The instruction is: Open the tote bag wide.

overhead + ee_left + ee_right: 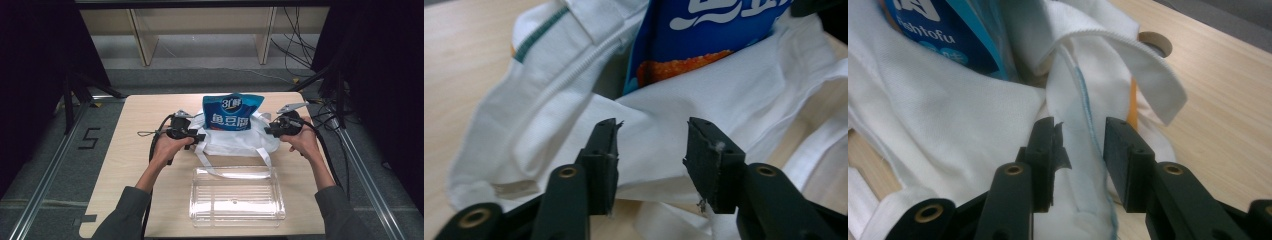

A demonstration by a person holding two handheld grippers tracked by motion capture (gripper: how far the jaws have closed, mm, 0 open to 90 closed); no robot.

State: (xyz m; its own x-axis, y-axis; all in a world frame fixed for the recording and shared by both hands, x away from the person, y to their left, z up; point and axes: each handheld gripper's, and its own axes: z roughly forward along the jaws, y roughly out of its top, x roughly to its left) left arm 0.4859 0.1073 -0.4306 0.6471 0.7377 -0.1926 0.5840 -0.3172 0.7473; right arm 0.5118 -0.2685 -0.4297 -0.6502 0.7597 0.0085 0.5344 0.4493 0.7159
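A white cloth bag [235, 142] lies mid-table with a blue snack packet [231, 112] sticking out of its mouth. My left gripper [200, 136] is at the bag's left edge. In the left gripper view it [651, 145] is open, with a fold of the bag [734, 95] between and behind its jaws, below the packet [704, 35]. My right gripper [267, 131] is at the bag's right edge. It [1079, 142] is open too, its jaws either side of a stitched fold of the bag [938, 125] beside the packet [943, 35].
A clear plastic box [236, 197] stands near the front edge of the wooden table [135, 150]; a bag strap [235, 174] trails onto its far rim. Another strap loop [1128, 65] arches over the cloth. Dark frame posts flank the table.
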